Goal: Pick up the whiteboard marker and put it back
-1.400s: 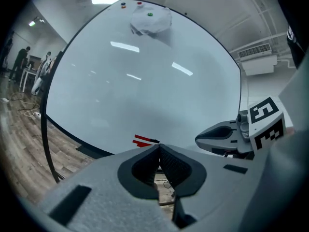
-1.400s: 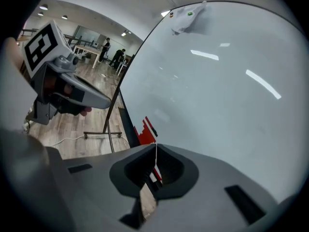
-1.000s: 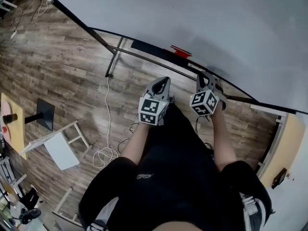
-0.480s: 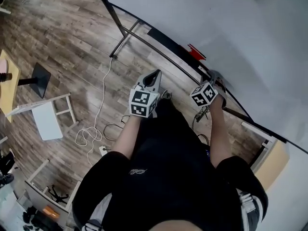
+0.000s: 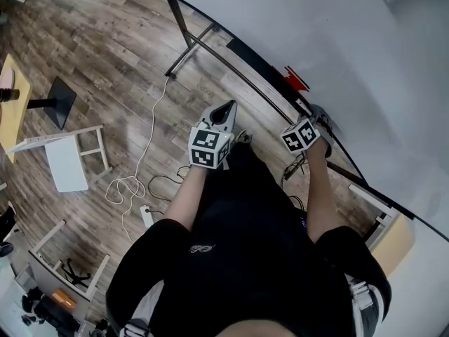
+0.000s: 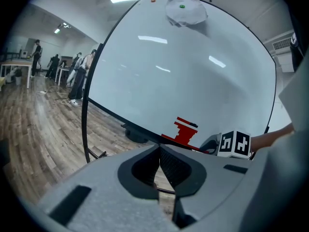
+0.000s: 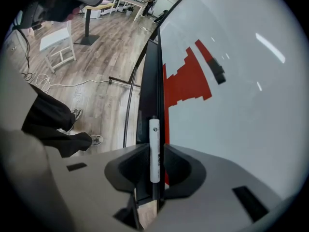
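- The wooden floor (image 5: 105,69) filled the head view from 7 to 12 o'clock, with a small white stand (image 5: 66,163) out at 9 o'clock
- The whiteboard (image 5: 337,34) took up 12 to 4 o'clock, and a black ledge (image 7: 155,81) ran along its foot
- The left gripper (image 6: 159,148) hung off the board, at 9 o'clock of the other gripper in the head view; its fingers (image 6: 176,168) met at the tips with nothing between them
- The right gripper (image 5: 321,118) pointed down at the ledge; its fingers (image 7: 126,170) had just been opening and stood apart, gripping nothing
- A red stepped shape (image 7: 186,83) sat on the board at 1 o'clock beyond the right fingers
- The whiteboard marker (image 7: 154,134) lay on the ledge between the right fingers, its length pointing to 12 o'clock in the right gripper view, with a thin gap on either side
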`<state>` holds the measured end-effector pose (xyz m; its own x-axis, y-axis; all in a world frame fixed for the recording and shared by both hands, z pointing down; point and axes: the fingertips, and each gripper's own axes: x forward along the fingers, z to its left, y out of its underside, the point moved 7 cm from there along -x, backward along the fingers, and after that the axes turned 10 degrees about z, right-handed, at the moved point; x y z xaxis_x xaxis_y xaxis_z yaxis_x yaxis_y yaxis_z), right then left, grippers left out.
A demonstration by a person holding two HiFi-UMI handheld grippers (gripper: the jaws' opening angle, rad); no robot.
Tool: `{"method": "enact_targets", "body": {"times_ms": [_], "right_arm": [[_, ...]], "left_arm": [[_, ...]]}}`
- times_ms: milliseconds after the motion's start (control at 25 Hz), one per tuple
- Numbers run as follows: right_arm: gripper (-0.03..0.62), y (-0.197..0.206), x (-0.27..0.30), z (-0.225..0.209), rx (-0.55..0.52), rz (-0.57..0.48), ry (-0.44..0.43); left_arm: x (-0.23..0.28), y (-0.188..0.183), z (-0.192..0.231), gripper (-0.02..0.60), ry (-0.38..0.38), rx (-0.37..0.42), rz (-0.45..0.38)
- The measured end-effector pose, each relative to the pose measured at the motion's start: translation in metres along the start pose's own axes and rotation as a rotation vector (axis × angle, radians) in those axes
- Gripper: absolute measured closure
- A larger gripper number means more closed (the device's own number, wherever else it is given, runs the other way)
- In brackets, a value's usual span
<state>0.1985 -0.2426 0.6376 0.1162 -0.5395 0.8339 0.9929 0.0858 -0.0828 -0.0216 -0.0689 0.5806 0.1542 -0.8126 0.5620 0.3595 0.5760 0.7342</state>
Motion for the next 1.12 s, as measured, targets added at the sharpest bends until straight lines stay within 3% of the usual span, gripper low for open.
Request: {"method": "enact_targets", "body": {"times_ms": [640,840,1120], "right_arm": [[0.539,0.003,-0.003,-0.004,0.039,0.002,0.026],[0.539,0.009,-0.026,-0.008,0.127,-0.058,0.05],[0.54,0.013,-0.074,-0.013,0.317,-0.223,0.081]], "left_arm": [[-0.007,-0.006,0.002,0.575,0.033,0.002,0.014],[-0.002,-0.021,-0.006,0.575,0.083,0.057,0.018],[0.007,-0.031,-0.023,0.575,0.165,0.13,0.034]]}}
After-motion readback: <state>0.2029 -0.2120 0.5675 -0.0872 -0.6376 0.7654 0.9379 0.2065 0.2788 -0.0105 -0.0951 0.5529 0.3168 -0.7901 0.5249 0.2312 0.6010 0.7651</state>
